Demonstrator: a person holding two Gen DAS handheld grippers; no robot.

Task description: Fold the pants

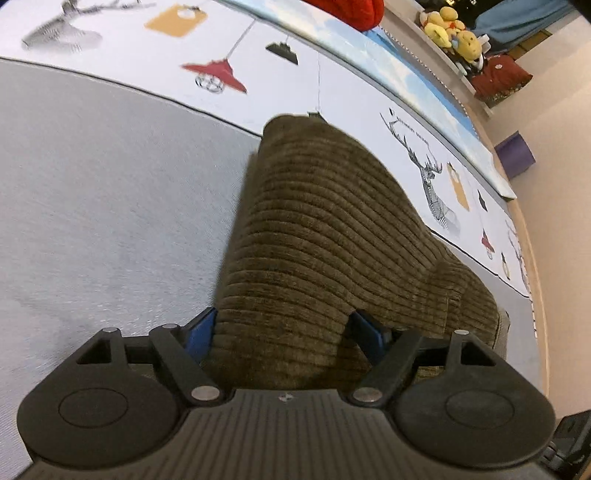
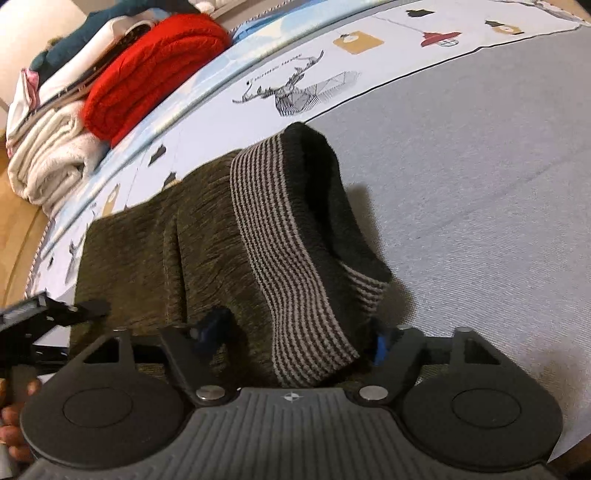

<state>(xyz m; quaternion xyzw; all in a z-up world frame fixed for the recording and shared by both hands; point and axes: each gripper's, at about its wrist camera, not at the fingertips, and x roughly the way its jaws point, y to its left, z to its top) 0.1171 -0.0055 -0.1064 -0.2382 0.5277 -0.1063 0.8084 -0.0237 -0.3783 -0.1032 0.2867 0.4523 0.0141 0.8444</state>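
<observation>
Grey bedcover (image 1: 110, 192) fills the near ground in both views, bordered farther off by a white sheet printed with deer and lamps (image 1: 332, 85). On it lie the pants (image 1: 317, 236), olive-brown corduroy folded into a thick bundle.

From the left wrist camera their long axis runs away from the lens and slightly leftward, ending at the printed border. The left gripper (image 1: 288, 332) straddles the near end: blue fingers (image 1: 203, 332) stand on either side of the cloth, wide apart, and whether the pads actually press it I cannot tell. Yellow plush toys (image 1: 450, 33) sit on a far ledge, seen only here.

From the right wrist camera the bundle stretches from left to right, ending in the striped knit waistband (image 2: 288, 258), which stands up with its dark lining open. The right gripper (image 2: 295, 339) spans that waistband loosely, jaws wide, pads apparently clear of it. Only this view shows the left gripper from outside (image 2: 48, 314), a hand (image 2: 14, 417) at the left edge, and a red folded knit (image 2: 155, 66) beside white folded laundry (image 2: 51, 155).
</observation>
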